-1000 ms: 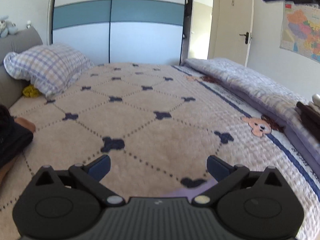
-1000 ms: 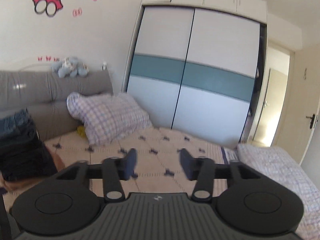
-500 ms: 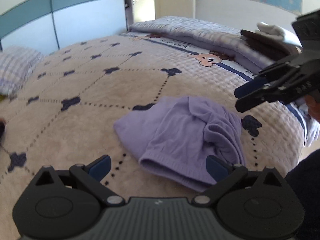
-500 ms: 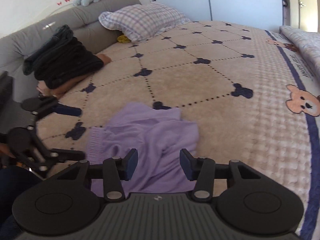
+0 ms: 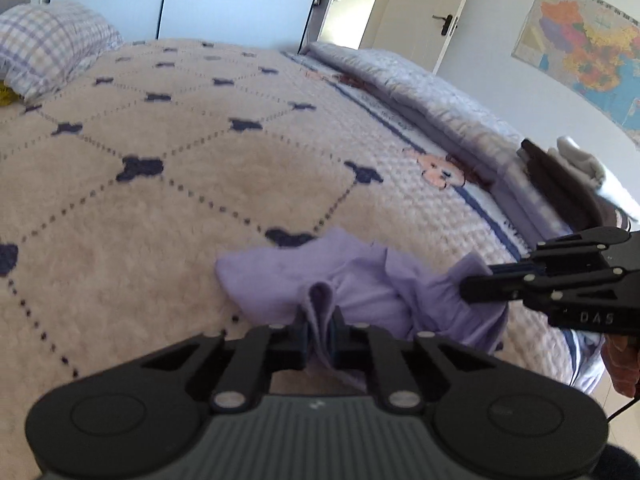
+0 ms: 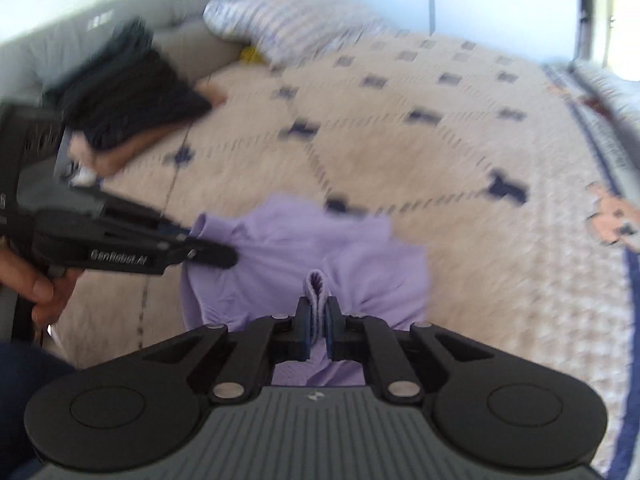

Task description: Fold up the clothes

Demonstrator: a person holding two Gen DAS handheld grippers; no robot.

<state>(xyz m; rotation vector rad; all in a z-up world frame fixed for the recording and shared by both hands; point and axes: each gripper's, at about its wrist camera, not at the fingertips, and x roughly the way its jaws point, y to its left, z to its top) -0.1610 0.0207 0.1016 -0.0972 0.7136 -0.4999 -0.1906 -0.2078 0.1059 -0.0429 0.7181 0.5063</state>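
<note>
I am closing both tongs, wide a second ago: left gripper [image 5: 320, 330] pinching lilac garment [image 5: 360, 280] hem | right gripper [image 6: 318, 330] pinching another ribbed fold | garment bunched on bedspread [image 5: 160, 200] just ahead | lifting now possible.

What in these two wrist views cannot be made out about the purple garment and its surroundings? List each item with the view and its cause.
- Purple garment: its type is unclear in both views, because it lies bunched.
- Its near edge, left wrist view: hidden behind the left gripper.
- Dark clothes pile, right wrist view: motion blur hides what the pieces are.
- Wall map, left wrist view: cut by the frame edge, print too small.
</note>
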